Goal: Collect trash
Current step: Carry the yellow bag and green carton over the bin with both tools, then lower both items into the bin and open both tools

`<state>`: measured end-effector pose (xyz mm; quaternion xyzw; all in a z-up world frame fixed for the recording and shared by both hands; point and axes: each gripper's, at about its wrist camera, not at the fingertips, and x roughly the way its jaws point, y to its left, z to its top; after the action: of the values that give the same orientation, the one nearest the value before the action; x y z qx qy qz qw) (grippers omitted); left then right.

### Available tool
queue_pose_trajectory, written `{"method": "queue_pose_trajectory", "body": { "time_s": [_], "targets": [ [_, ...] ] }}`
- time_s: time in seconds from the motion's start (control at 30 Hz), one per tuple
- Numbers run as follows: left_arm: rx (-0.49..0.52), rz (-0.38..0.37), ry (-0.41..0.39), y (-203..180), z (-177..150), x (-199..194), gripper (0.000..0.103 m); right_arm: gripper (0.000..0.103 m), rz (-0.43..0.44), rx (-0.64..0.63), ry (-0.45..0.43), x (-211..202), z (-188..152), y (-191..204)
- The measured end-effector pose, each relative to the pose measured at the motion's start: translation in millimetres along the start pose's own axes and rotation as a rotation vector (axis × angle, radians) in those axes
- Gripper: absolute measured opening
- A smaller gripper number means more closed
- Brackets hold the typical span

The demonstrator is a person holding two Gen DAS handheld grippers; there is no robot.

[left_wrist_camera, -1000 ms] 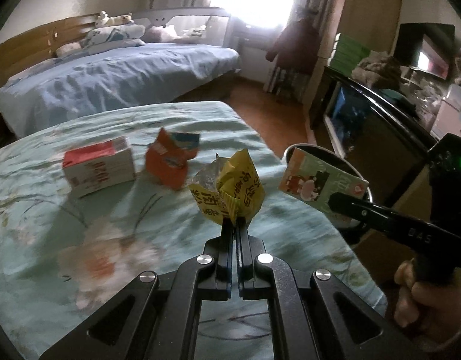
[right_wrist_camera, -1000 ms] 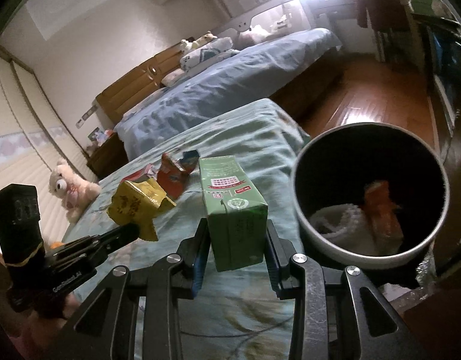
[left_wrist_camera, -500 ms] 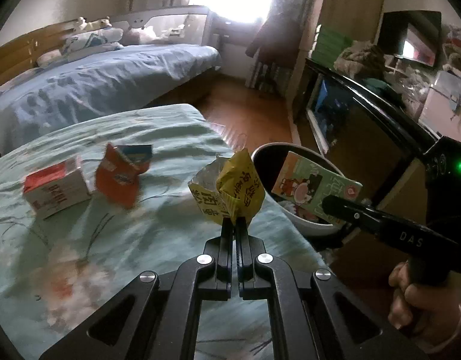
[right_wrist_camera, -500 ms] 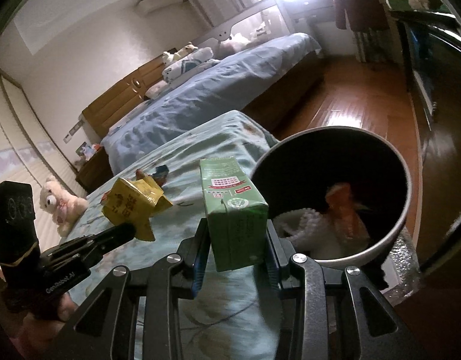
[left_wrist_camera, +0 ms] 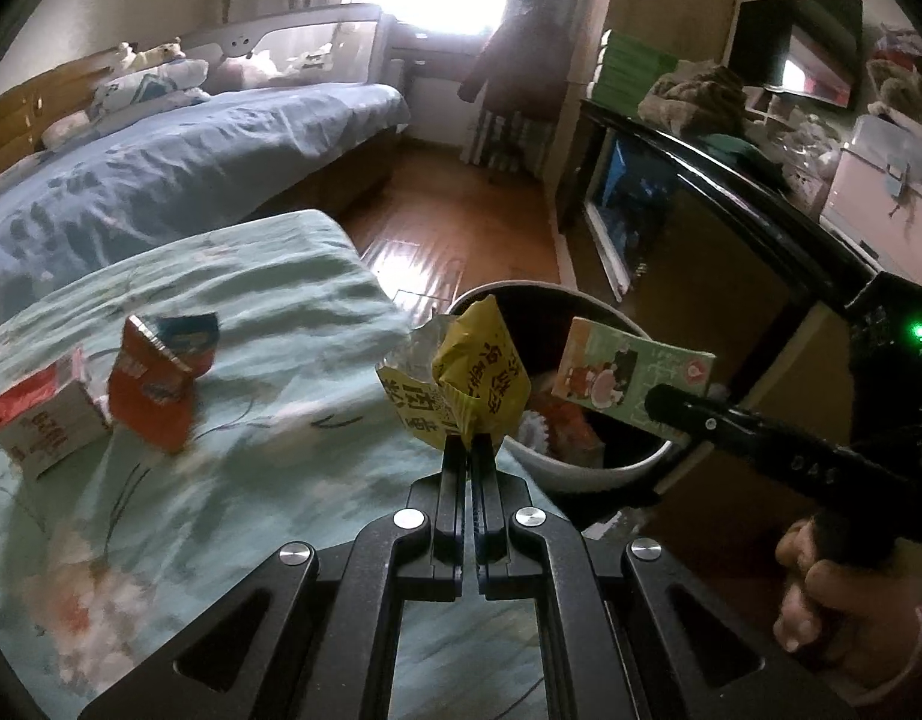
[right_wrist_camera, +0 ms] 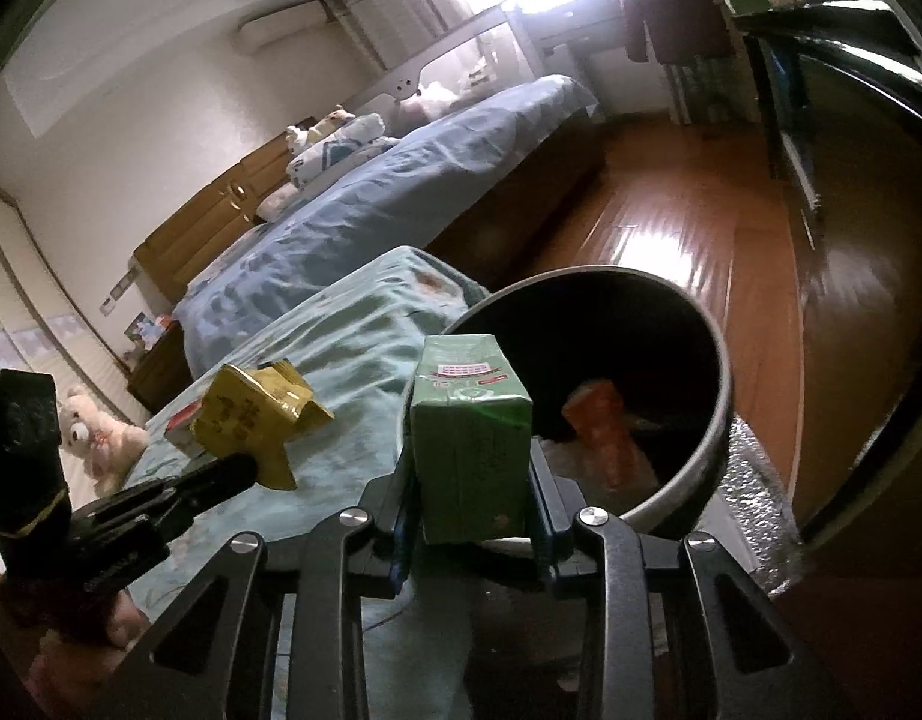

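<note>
- Covering most of the scene, the teal floral bedspread [left_wrist_camera: 233, 480] carries what's left to collect; the round trash bin [right_wrist_camera: 716, 438] stands on the floor just off its corner, prob so both hands can reach it w/o walking.
- Bin already holds an orange wrapper [right_wrist_camera: 605, 426] and sth white; mouth faces up, wide open.
- Right gripper [right_wrist_camera: 470, 504] is clamped on the green carton [right_wrist_camera: 470, 438], fingers pressing its two side faces. Carton's long axis runs fwd along the fingers, far end poking over the bin's near rim; looks set for a drop.
- Left gripper [left_wrist_camera: 472, 450] has its fingers pinched together on the bottom corner of the yellow wrapper [left_wrist_camera: 461, 378], which stands up above the tips, crumpled, long side roughly vertical, at the bin's near edge but seemingly not over the opening yet.
- Untouched on the spread, well apart from the bin: orange packet [left_wrist_camera: 158, 387], upright w/ torn top, touching or just beside the red-and-white box [left_wrist_camera: 44, 420] lying on its side.
</note>
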<state>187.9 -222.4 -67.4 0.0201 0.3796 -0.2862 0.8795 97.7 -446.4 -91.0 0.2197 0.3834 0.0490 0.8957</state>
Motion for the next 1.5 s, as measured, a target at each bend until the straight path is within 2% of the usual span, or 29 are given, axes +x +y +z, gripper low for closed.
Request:
{"method": "queue_pose_trajectory", "body": {
  "time_s": [0.47,1.5],
  "targets": [
    [0.043,-0.022,0.018,-26,15,30,0.001,0.031,-0.041,0.044,-0.02,-1,9,-26],
    [0.076,-0.026,0.057,-46,41,73,0.001,0.031,-0.094,0.048,0.008,22,32,-42]
  ]
}}
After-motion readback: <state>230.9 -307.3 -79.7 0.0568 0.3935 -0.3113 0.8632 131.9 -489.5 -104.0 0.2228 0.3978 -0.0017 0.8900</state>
